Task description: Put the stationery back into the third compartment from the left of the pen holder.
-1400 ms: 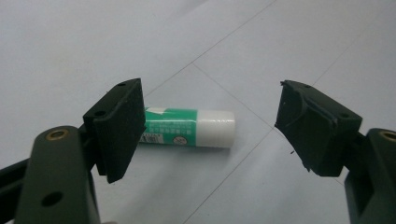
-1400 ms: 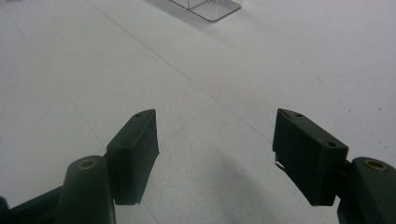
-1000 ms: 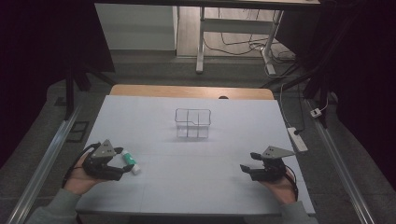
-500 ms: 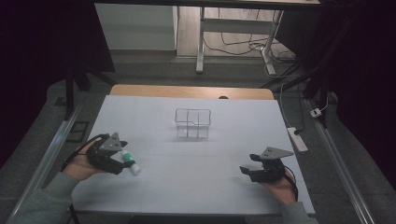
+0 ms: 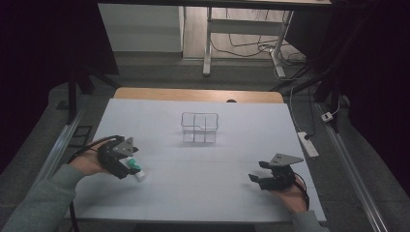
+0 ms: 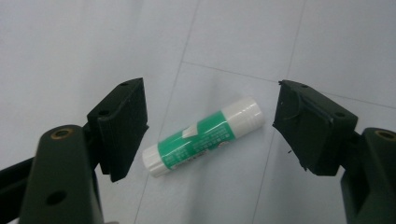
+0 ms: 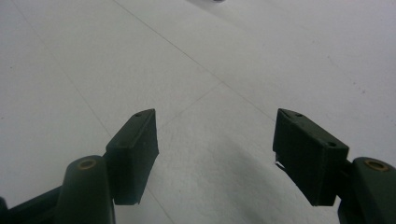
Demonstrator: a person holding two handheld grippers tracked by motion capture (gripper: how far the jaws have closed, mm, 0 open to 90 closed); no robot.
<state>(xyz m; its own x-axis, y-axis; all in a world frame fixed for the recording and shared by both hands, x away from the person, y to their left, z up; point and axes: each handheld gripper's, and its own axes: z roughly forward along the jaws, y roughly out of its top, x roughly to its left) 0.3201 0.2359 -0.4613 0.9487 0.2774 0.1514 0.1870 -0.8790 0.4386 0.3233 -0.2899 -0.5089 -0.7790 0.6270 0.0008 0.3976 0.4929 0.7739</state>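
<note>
A green and white glue stick (image 6: 202,136) lies flat on the white table, its white cap end toward the far right in the left gripper view. My left gripper (image 6: 208,128) hangs over it with both jaws wide apart, one on each side, neither touching it. From above, the glue stick (image 5: 137,171) pokes out at the lower right of the left gripper (image 5: 129,163), at the table's left. My right gripper (image 5: 257,172) rests near the front right, open, with bare table between its jaws (image 7: 215,144).
A clear plastic compartment box (image 5: 199,127) stands at the middle of the white table (image 5: 203,198). A wooden strip runs along the far edge. A power strip (image 5: 308,143) lies off the table's right edge, and metal rails flank both sides.
My left hand has slid forward and a little to the right, and the gripper now stands right over the glue stick. The right hand has stayed where it was.
</note>
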